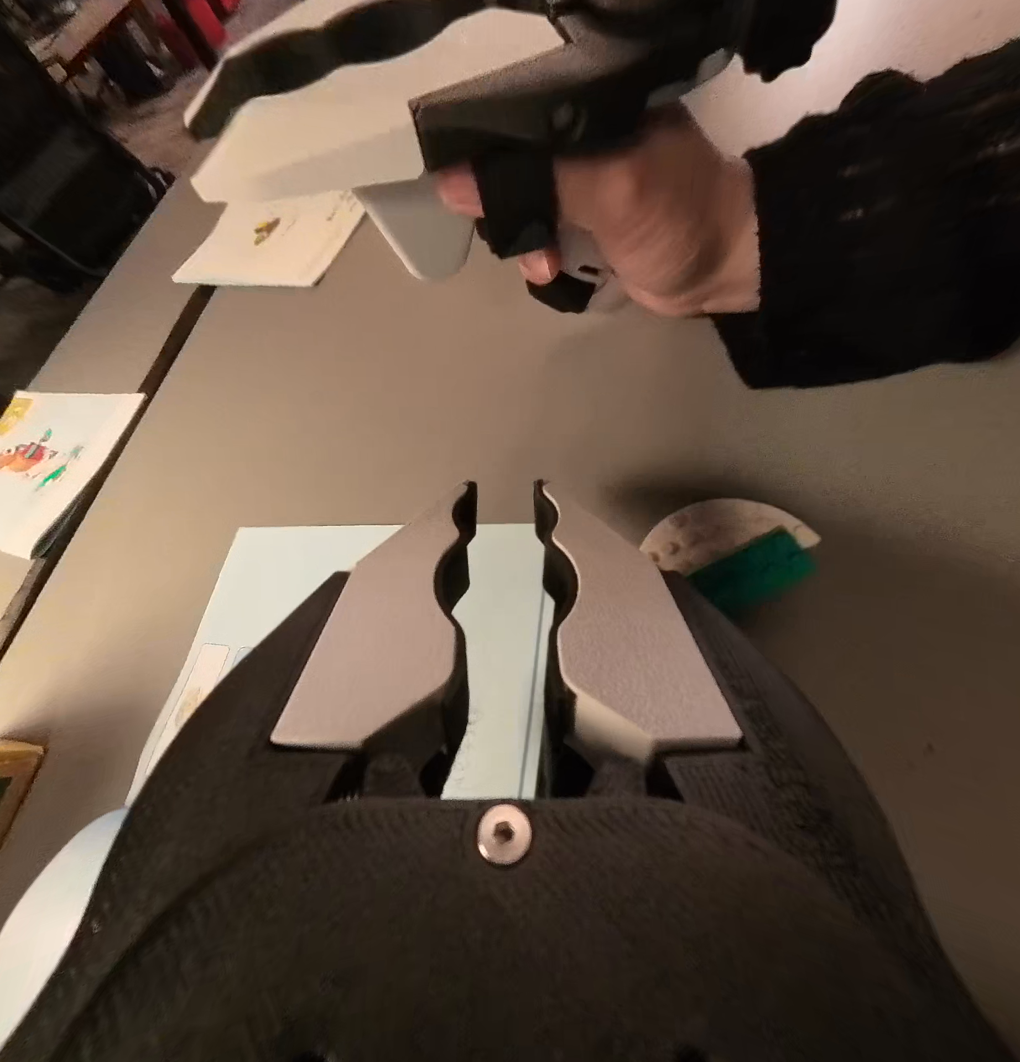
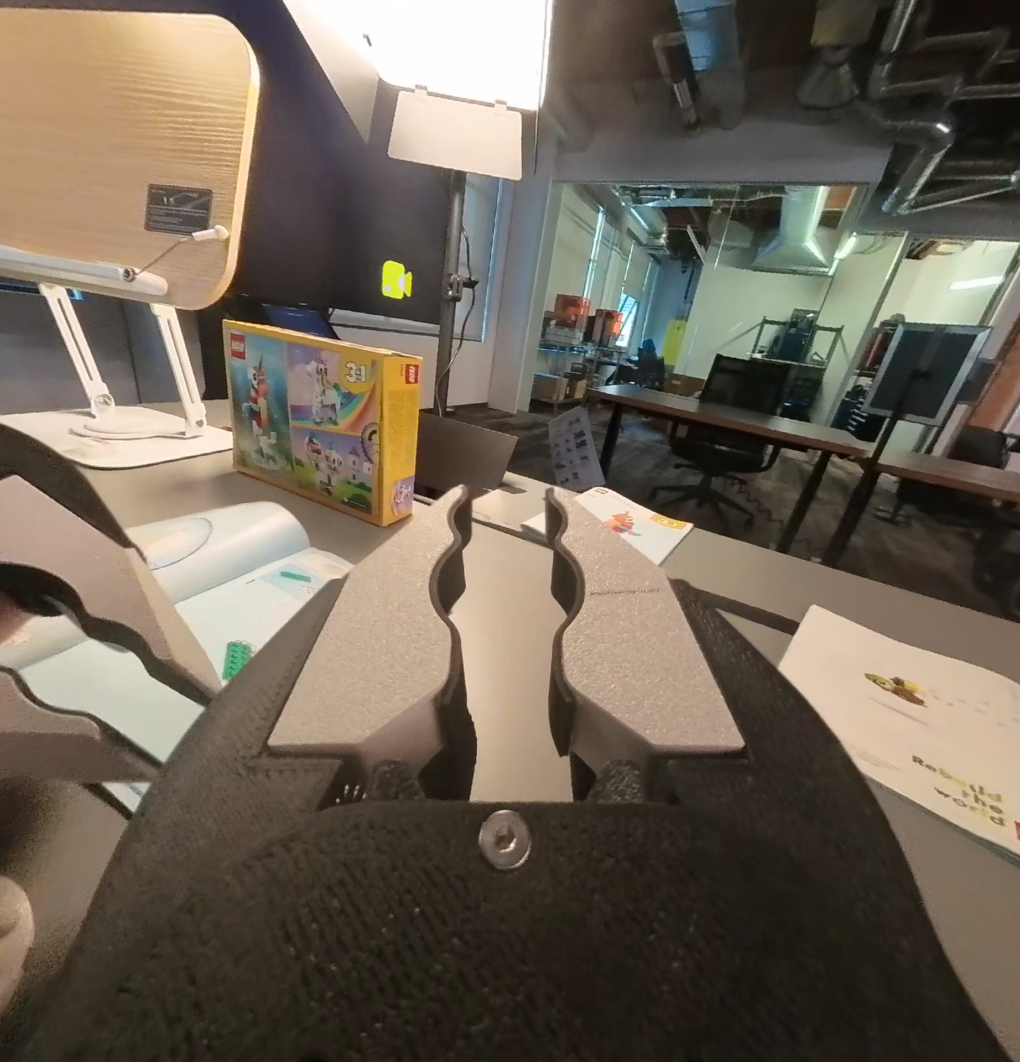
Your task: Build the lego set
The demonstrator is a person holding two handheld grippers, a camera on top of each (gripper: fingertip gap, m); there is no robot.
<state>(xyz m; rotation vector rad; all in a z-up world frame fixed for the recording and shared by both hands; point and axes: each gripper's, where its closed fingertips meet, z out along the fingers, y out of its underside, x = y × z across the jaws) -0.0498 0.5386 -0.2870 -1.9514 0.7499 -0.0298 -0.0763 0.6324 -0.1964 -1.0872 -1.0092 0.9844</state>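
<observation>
In the left wrist view, my left gripper (image 1: pixel 505 489) is slightly open and empty, hovering over an open light-blue instruction booklet (image 1: pixel 301 580). A green lego plate (image 1: pixel 755 569) lies on the grey table just right of its right finger, partly on a white round piece (image 1: pixel 720 526). My right gripper (image 1: pixel 220 152), held by a hand (image 1: pixel 657 230), hangs higher at the far side. In the right wrist view, my right gripper (image 2: pixel 506 500) is open and empty above the table. The left gripper (image 2: pixel 174 724) shows at the left, near the green plate (image 2: pixel 237 658).
A yellow lego box (image 2: pixel 324 425) stands at the back, with a wooden book stand (image 2: pixel 111 143) to its left and a laptop (image 2: pixel 467 460) behind. Closed booklets lie at the right (image 2: pixel 927 735) and ahead (image 2: pixel 628 528). The table edge (image 2: pixel 783 574) runs along the right. My right fingertips sit around 12 cm from my left ones.
</observation>
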